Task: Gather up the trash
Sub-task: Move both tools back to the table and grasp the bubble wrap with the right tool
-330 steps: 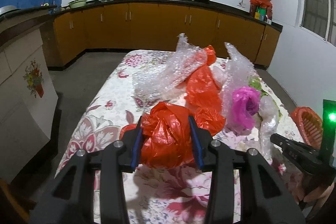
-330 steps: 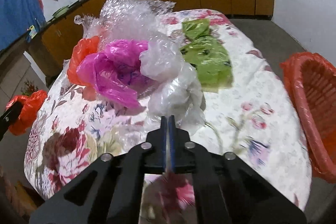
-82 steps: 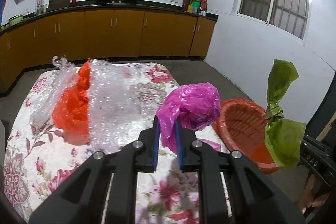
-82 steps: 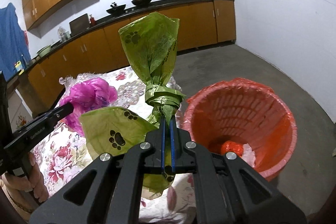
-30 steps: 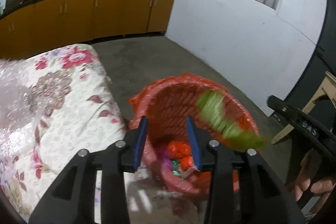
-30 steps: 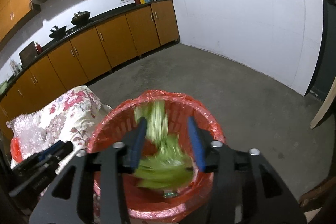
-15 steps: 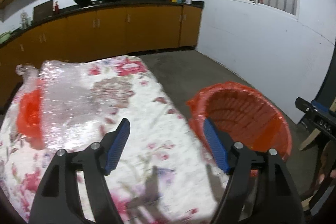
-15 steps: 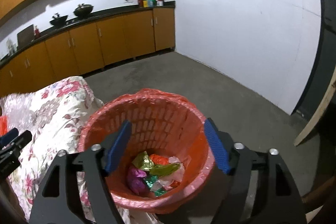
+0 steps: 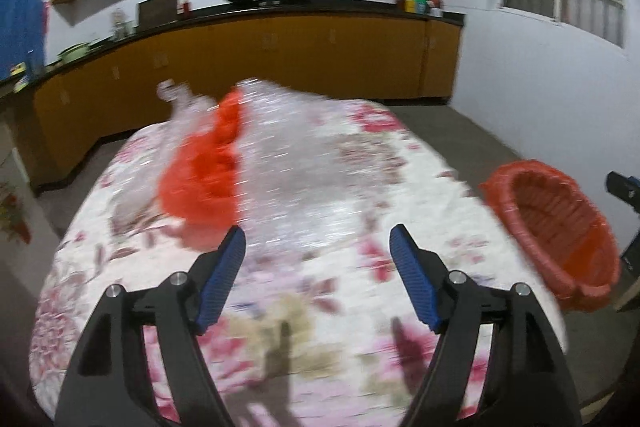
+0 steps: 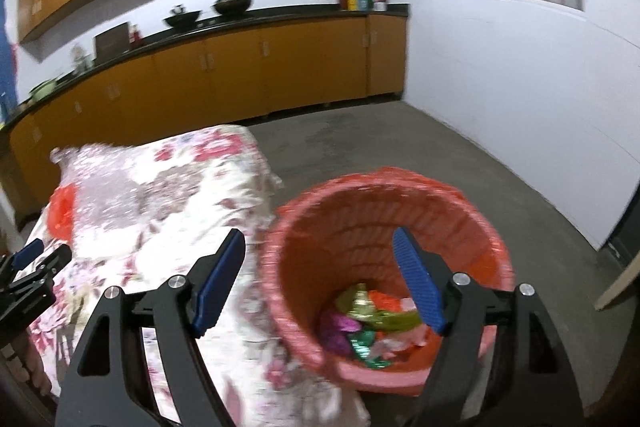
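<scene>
My left gripper (image 9: 318, 255) is open and empty above the flowered table (image 9: 304, 319). Ahead of it lie an orange plastic bag (image 9: 200, 175) and clear bubble wrap (image 9: 304, 163). My right gripper (image 10: 318, 259) is open and empty, at the near rim of the red basket (image 10: 496, 243) beside the table. The basket holds green, pink and orange bags (image 10: 368, 323). The basket also shows in the left wrist view (image 9: 552, 227) at the right. The orange bag (image 10: 62, 211) and bubble wrap (image 10: 120, 183) show at the left of the right wrist view. Both views are blurred.
Orange kitchen cabinets (image 9: 280, 63) with a black counter run along the back wall. Bare concrete floor (image 10: 400, 147) lies beyond the basket, and a white wall (image 10: 520, 87) stands at the right. The left gripper's tip (image 10: 36, 259) shows at the left edge of the right wrist view.
The left gripper has swung left, back over the table toward the orange bag and bubble wrap. The right gripper stays open at the basket, turned slightly toward the table.
</scene>
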A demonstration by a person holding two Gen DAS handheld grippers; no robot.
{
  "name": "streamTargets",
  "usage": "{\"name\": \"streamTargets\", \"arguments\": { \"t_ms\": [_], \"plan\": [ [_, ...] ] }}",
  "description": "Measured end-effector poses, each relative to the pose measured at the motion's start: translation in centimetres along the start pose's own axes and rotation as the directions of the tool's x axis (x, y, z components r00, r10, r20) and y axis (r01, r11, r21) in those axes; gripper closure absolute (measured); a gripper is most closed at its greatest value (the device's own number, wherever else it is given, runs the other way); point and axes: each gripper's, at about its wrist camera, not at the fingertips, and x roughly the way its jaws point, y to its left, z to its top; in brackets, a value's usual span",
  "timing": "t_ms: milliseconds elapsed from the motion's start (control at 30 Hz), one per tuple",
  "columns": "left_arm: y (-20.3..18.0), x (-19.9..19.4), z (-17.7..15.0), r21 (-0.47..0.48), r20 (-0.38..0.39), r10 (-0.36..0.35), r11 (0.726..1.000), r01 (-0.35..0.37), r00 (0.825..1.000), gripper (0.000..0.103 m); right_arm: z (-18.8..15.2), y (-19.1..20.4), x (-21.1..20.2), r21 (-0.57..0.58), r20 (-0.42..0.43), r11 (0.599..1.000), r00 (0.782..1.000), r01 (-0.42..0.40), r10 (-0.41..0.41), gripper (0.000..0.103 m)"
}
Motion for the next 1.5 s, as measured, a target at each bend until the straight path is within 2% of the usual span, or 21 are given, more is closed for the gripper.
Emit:
{"name": "streamTargets", "arguments": {
  "t_ms": [267, 367, 400, 433, 633, 767, 800, 867, 967, 1100, 1133, 1167, 1200, 1233, 1267, 1333, 1433, 1500],
  "plan": [
    [7.8, -0.2, -1.3, -0.108, -0.017, 0.143, 0.984, -0.144, 0.99, 0.029, 0.5, 7.4, 2.2, -0.058, -0.045, 0.985, 0.986, -0.16, 0.158, 0.032],
    [9.8, -0.6, -1.4, -0.146, -0.016, 0.172, 0.974, -0.172, 0.985, 0.029, 0.7, 10.6, 3.5, -0.079, -0.062, 0.973, 0.975, -0.216, 0.212, 0.035],
    [10.6, -0.7, -1.4, -0.161, -0.016, 0.181, 0.97, -0.181, 0.983, 0.029, 0.9, 11.9, 4.1, -0.082, -0.074, 0.967, 0.969, -0.242, 0.236, 0.04],
    [11.2, -0.8, -1.4, -0.172, -0.015, 0.187, 0.967, -0.187, 0.982, 0.029, 0.9, 12.9, 4.6, -0.082, -0.086, 0.962, 0.963, -0.261, 0.254, 0.041],
    [14.2, -1.4, -1.6, -0.216, -0.006, 0.219, 0.952, -0.216, 0.976, 0.029, 0.9, 19.0, 8.0, -0.08, -0.141, 0.934, 0.931, -0.349, 0.336, 0.041],
    [15.9, -1.5, -1.8, -0.246, -0.005, 0.232, 0.942, -0.226, 0.973, 0.029, 1.1, 21.9, 9.6, -0.089, -0.146, 0.926, 0.924, -0.367, 0.352, 0.038],
    [16.1, -1.5, -1.8, -0.253, -0.005, 0.234, 0.94, -0.228, 0.972, 0.029, 1.2, 22.6, 10.1, -0.096, -0.143, 0.926, 0.925, -0.366, 0.351, 0.035],
    [16.7, -1.4, -1.8, -0.266, -0.007, 0.236, 0.936, -0.229, 0.972, 0.029, 1.4, 23.4, 11.0, -0.104, -0.143, 0.927, 0.928, -0.361, 0.345, 0.034],
    [17.3, -1.3, -1.8, -0.276, -0.008, 0.235, 0.934, -0.228, 0.972, 0.029, 1.2, 23.9, 13.3, -0.092, -0.187, 0.934, 0.927, -0.346, 0.326, 0.034],
    [18.0, -0.9, -2.1, -0.287, -0.012, 0.229, 0.932, -0.222, 0.973, 0.029, -0.6, 23.7, 15.7, -0.081, -0.28, 0.942, 0.914, -0.326, 0.292, 0.035],
    [18.0, -0.8, -2.1, -0.289, -0.015, 0.226, 0.932, -0.221, 0.974, 0.029, -1.1, 23.8, 16.0, -0.093, -0.304, 0.941, 0.91, -0.325, 0.284, 0.043],
    [18.1, -0.7, -2.2, -0.292, -0.019, 0.223, 0.931, -0.219, 0.975, 0.029, -1.6, 24.0, 16.3, -0.107, -0.323, 0.939, 0.905, -0.326, 0.277, 0.045],
    [18.1, -0.5, -2.2, -0.295, -0.023, 0.22, 0.931, -0.217, 0.975, 0.029, -1.8, 24.2, 16.4, -0.119, -0.334, 0.94, 0.904, -0.319, 0.265, 0.054],
    [18.1, -0.4, -2.2, -0.298, -0.024, 0.216, 0.93, -0.214, 0.976, 0.029, -1.8, 24.2, 16.4, -0.125, -0.33, 0.942, 0.908, -0.311, 0.256, 0.07],
    [18.2, -0.3, -2.2, -0.299, -0.025, 0.214, 0.931, -0.211, 0.977, 0.029, -1.8, 24.4, 16.5, -0.151, -0.335, 0.944, 0.913, -0.294, 0.232, 0.074],
    [18.1, -0.2, -2.1, -0.301, -0.023, 0.208, 0.931, -0.205, 0.978, 0.029, -1.8, 24.1, 16.5, -0.157, -0.336, 0.944, 0.914, -0.291, 0.227, 0.091],
    [17.7, -0.1, -1.8, -0.297, -0.019, 0.201, 0.934, -0.197, 0.979, 0.029, -1.8, 23.3, 16.4, -0.157, -0.335, 0.94, 0.912, -0.303, 0.238, 0.097],
    [17.4, 0.0, -1.5, -0.29, -0.013, 0.196, 0.938, -0.192, 0.98, 0.029, -1.7, 22.5, 15.8, -0.158, -0.317, 0.942, 0.919, -0.295, 0.235, 0.098]
  ]
}}
